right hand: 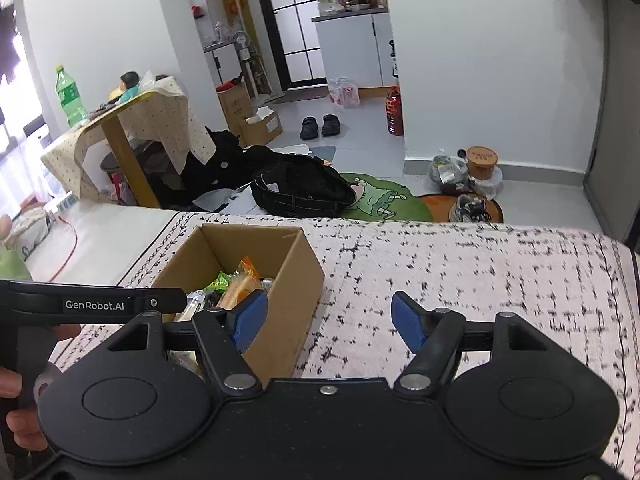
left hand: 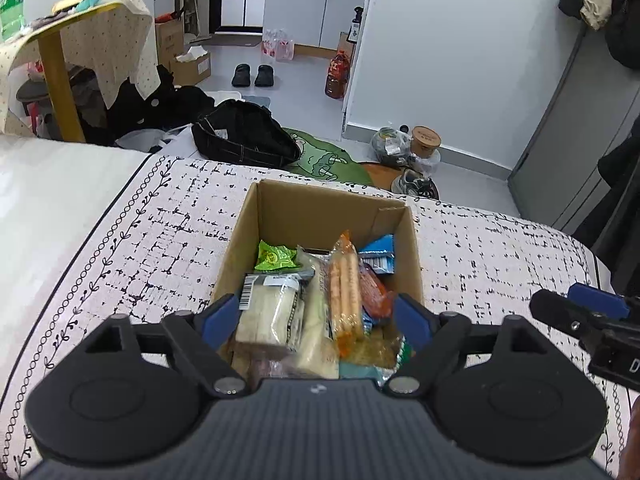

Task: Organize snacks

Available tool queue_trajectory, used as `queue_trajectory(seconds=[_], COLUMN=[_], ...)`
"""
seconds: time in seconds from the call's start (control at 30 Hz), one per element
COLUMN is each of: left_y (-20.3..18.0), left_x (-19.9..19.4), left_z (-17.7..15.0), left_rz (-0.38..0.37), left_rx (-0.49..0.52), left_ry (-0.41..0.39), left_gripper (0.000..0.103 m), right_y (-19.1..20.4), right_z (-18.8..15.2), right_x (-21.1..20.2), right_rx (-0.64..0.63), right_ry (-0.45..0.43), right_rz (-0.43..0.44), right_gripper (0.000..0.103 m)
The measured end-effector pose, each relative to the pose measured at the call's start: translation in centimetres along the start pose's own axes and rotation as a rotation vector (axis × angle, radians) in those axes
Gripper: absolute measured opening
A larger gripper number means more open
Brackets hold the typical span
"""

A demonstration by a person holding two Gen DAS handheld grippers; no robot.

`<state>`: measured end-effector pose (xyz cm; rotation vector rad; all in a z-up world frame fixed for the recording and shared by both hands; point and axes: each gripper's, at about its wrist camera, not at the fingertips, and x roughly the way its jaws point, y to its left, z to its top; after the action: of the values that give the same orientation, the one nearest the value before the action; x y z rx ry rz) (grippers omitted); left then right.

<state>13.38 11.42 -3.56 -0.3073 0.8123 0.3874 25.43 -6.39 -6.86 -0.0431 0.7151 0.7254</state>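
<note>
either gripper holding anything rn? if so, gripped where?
Nothing held. The left gripper is open above the snacks in the cardboard box, pads clear of the packets. The right gripper is open over the patterned cloth.

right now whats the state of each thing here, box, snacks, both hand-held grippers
cardboard box: open at the top, upright on the patterned cover
snacks: piled inside the box, several packets stand on end
green packet: in the box, toward its far left
left hand-held gripper: open, empty, over the box's near end
right hand-held gripper: open, empty, beside the box over the cover
</note>
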Motion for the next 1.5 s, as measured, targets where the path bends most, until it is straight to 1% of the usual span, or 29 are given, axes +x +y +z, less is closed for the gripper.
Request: queue_trajectory(seconds=[0.1,0.23,0.27,0.3,0.4,0.47,0.6,0.77,1.03,1.27,1.5], left_y=[-0.6,-1.1,-1.3,-1.4,-1.8,-1.9,-2.5,-2.9,-3.0,-2.8,-2.3], left_x=[-0.8,-2.1,-2.5,-2.9,-3.9,-4.7,-6.2,-7.8,-11.0,-13.5,-15.4], left_z=[-0.4,-0.8,-1.0,-1.1,-1.4,-1.5,-1.9,-2.5,-2.9,-3.7,-4.7], left_rz=[0.008,0.01,0.011,0.012,0.019,0.019,0.009,-0.032,-0.077,-0.107,-0.119], left_rx=[0.011,0.012,0.01,0.01,0.022,0.022,0.031,0.035,0.049,0.076,0.097], left_ry=[-0.009,-0.024,-0.027,-0.032,-0.041,-0.052,-0.068,-0.053,-0.077,-0.078,-0.069], left_gripper=[0.094,0.098,0.102,0.103,0.103,0.103,0.103,0.103,0.103,0.103,0.103], right_y=[-0.8,-2.3,-2.6,-2.8,-3.6,-4.0,-4.8,-5.6,-6.1,-5.3,-4.0], right_z=[-0.4,-0.6,-0.6,-0.7,-0.8,-1.0,-1.3,-1.6,-2.5,-3.2,-4.0], right_x=[-1.0,-2.9,-3.4,-3.9,-5.2,-6.4,-8.4,-10.4,-13.3,-15.5,-17.0], right_rx=[0.02,0.061,0.062,0.06,0.065,0.063,0.047,0.053,0.082,0.086,0.084], right_ry=[-0.008,-0.037,-0.046,-0.056,-0.078,-0.097,-0.131,-0.135,-0.135,-0.136,-0.125], right_rz=[0.001,0.013,0.008,0.001,0.0,0.006,-0.005,-0.014,-0.046,-0.076,-0.071], right_gripper=[0.071,0.083,0.084,0.084,0.089,0.097,0.102,0.103,0.103,0.103,0.103])
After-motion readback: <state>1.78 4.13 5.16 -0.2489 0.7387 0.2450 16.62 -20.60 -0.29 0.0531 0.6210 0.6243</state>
